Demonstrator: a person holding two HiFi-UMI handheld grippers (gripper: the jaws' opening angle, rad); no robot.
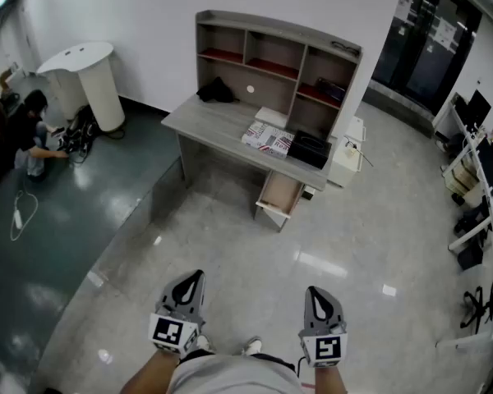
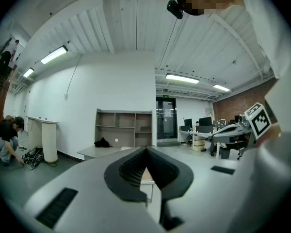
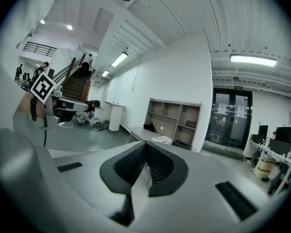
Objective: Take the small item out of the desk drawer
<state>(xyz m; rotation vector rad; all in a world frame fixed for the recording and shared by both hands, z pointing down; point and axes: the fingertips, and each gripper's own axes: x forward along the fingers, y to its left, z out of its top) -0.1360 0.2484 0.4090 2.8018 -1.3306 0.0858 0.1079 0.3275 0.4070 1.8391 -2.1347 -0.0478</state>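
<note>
The grey desk [image 1: 218, 121] with a shelf hutch stands against the white wall across the room. Its drawer [image 1: 280, 195] hangs open under the right end, and what lies inside is too small to make out. Both grippers are held low and close to the person, several steps from the desk. My left gripper [image 1: 195, 277] is shut with nothing in it, pointing level toward the desk [image 2: 104, 151]. My right gripper [image 1: 313, 293] is also shut and empty. From each gripper view the jaws meet at the tips, left gripper [image 2: 146, 150] and right gripper [image 3: 145, 144].
On the desktop lie a black cloth [image 1: 216, 91], a patterned box [image 1: 269, 138] and a black case [image 1: 310, 148]. A white cabinet [image 1: 349, 150] stands at the desk's right. A person [image 1: 33, 134] crouches by cables near a white round stand [image 1: 86, 76]. Office desks and chairs [image 1: 476, 187] line the right side.
</note>
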